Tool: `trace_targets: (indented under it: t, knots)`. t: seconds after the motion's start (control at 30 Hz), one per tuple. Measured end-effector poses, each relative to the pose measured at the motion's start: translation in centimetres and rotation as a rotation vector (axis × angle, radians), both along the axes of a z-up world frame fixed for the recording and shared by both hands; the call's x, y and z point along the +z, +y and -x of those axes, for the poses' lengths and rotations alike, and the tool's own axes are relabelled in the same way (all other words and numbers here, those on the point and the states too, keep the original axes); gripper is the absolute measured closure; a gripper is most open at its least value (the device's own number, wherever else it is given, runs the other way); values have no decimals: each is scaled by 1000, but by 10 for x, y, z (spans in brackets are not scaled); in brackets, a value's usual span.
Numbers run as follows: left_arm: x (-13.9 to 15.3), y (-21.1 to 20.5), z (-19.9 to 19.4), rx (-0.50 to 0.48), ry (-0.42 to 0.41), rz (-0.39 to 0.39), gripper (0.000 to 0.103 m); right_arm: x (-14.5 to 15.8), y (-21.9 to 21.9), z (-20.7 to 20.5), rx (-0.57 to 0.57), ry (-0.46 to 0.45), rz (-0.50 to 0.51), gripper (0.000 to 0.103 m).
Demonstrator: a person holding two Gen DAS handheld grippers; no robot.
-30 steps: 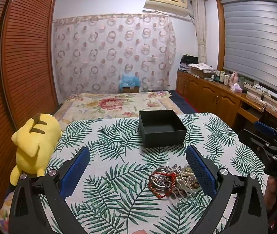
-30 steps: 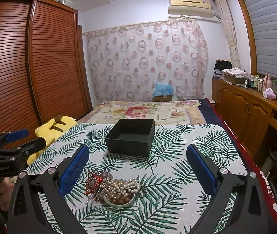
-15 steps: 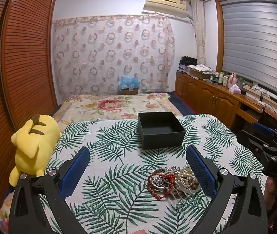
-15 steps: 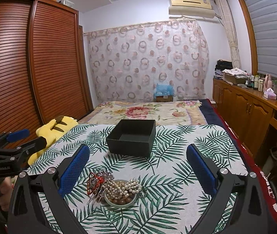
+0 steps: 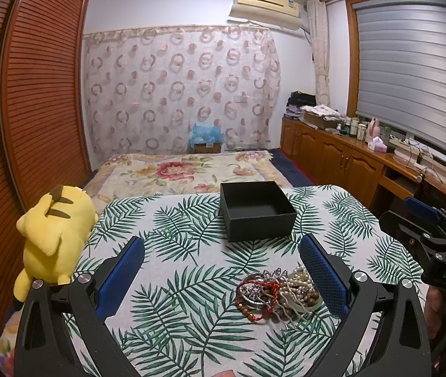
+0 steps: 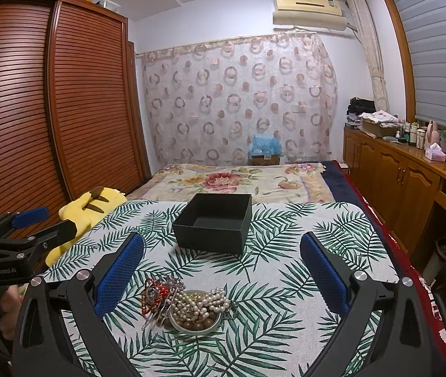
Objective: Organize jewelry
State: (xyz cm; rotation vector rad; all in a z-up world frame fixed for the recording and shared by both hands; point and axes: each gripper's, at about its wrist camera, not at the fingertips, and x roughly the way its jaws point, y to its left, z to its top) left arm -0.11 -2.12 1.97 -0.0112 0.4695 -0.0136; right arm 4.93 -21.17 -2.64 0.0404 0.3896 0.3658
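Bedroom setting: we note a table under a palm-leaf cloth [image 6: 317, 242], a floral bed beyond it, and a yellow plush toy [image 5: 55, 235] at its left edge. We hold the left gripper [image 5: 221, 271] and right gripper [image 6: 221, 271] above the near side, jaws spread wide, gripping nothing. Between the right gripper's fingers, a tangled jewelry pile [image 6: 185, 301] fills a small dish [image 6: 196, 325]; an open black box [image 6: 215, 224] sits farther back, near the pile but apart.

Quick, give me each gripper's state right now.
Left gripper: open, holding nothing.
Right gripper: open, holding nothing.
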Motion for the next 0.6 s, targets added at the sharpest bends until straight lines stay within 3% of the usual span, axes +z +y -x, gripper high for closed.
trace_targets:
  t: [0.6]
  knots:
    - [-1, -1, 1, 0, -3, 4, 8, 0, 1, 1, 2, -1, -1, 2]
